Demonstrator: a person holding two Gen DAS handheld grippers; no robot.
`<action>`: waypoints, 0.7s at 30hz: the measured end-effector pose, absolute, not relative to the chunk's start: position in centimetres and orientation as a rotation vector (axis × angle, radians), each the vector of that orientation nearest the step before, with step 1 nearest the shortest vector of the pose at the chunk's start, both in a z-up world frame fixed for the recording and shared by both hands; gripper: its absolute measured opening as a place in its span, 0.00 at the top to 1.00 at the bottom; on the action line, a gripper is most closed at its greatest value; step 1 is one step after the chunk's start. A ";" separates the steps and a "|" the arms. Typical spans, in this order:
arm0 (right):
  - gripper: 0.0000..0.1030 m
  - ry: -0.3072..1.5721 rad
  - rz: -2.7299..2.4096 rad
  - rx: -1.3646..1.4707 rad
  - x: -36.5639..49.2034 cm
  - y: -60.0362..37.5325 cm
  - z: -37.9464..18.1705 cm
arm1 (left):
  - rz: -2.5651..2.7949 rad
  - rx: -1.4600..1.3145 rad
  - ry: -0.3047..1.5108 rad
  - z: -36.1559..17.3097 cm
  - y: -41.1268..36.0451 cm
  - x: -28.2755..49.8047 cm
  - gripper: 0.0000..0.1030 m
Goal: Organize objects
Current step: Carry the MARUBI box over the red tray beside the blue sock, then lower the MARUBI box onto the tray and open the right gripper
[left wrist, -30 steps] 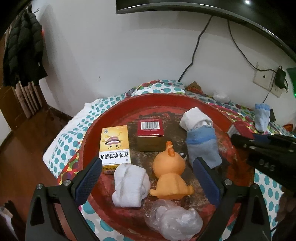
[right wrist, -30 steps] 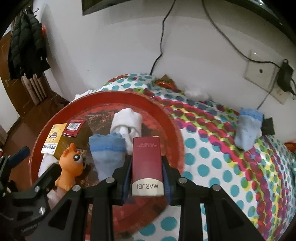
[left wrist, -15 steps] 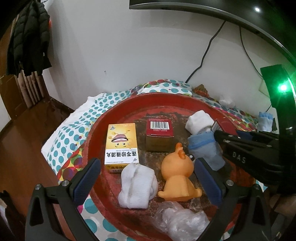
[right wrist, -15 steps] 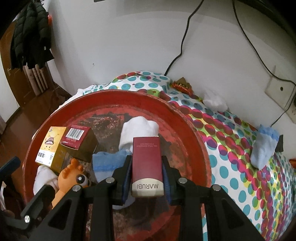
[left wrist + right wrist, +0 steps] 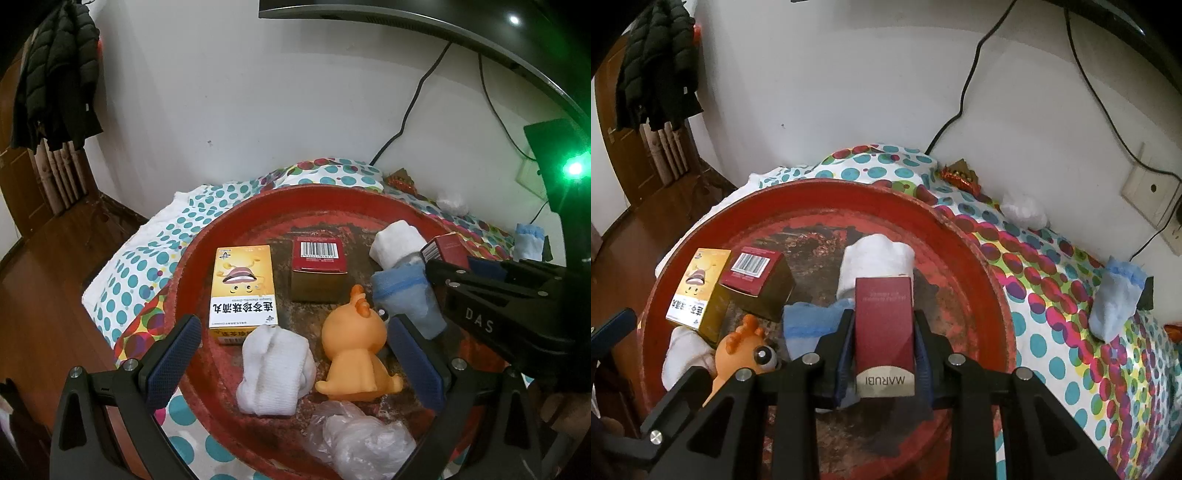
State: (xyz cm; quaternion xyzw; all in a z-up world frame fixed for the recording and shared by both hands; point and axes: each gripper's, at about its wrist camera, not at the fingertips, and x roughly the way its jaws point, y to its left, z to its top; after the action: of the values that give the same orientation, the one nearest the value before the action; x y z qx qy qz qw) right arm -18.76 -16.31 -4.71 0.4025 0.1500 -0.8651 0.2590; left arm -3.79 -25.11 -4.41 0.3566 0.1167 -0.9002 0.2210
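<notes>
My right gripper is shut on a dark red MARUBI box and holds it above the round red tray, over a white sock roll and a blue sock. The box also shows in the left wrist view. My left gripper is open and empty above the tray's near side, around a white sock roll and an orange toy. On the tray lie a yellow box and a red barcode box.
A crumpled plastic bag lies at the tray's near edge. A light blue sock, a white wad and a red wrapper lie on the polka-dot cloth near the wall. Wooden floor lies to the left.
My right gripper has carried the red box left and forward over the tray. My left gripper has drawn back slightly and stayed open.
</notes>
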 end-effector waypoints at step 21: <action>0.44 0.397 -2.402 1.052 -16.5 -14.1 -2.0 | -2.462 0.949 0.293 -4.2 -25.3 -3.5 0.02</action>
State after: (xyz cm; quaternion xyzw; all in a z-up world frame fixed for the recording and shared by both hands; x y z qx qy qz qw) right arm -16.45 -14.12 -1.97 0.3849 0.1452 -0.8787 0.2422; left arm -3.51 -25.31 -4.22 0.3468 0.1070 -0.9001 0.2412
